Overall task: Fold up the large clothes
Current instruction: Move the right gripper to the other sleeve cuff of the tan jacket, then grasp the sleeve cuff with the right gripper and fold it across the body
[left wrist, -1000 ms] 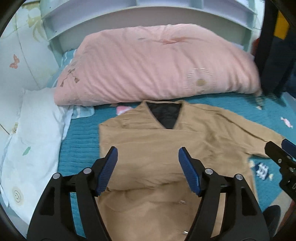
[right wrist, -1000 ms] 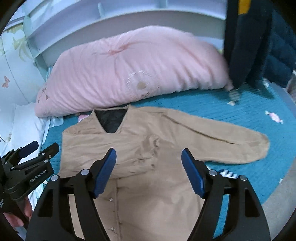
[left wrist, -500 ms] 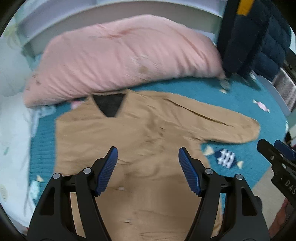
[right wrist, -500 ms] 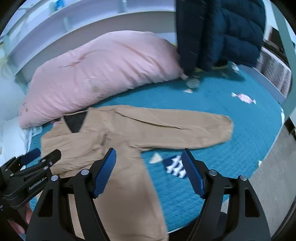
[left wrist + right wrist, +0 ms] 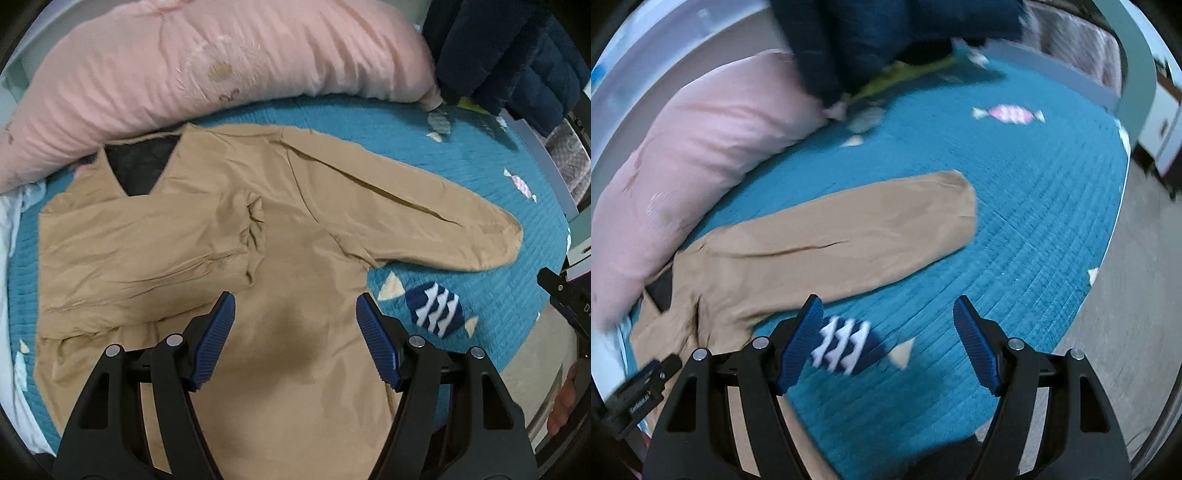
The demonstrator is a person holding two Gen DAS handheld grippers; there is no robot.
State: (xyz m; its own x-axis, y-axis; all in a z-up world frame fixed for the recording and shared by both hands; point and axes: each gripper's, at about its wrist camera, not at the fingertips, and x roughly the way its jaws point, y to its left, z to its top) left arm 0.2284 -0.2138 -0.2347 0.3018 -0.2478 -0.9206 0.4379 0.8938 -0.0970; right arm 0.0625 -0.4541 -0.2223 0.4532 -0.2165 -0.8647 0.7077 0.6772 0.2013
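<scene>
nearest in the left wrist view, the left gripper (image 5: 295, 332) hangs with its jaws spread wide and nothing between them, over the lower body of the tan coat (image 5: 280, 258), which lies flat on the teal bedspread (image 5: 498, 155). in the right wrist view the right gripper (image 5: 888, 343) is likewise spread and empty, over bare quilt and a striped candy motif (image 5: 846, 347) at the coat's right side. a little farther, one sleeve is already laid across the chest (image 5: 147, 254), its gathered cuff (image 5: 253, 221) near the middle. the other sleeve (image 5: 849, 232) reaches out to the right, cuff end well apart from the body. judging by this, the step in hand is folding that sleeve in. to do it well, the right gripper should take the cuff end through both layers, lift only enough to clear the quilt, and carry it left across the chest so the crease falls at the shoulder seam; the left gripper could press the coat near the armpit so the body does not drag. farthest lie the pink duvet (image 5: 207, 70) and a dark blue jacket (image 5: 517, 48).
</scene>
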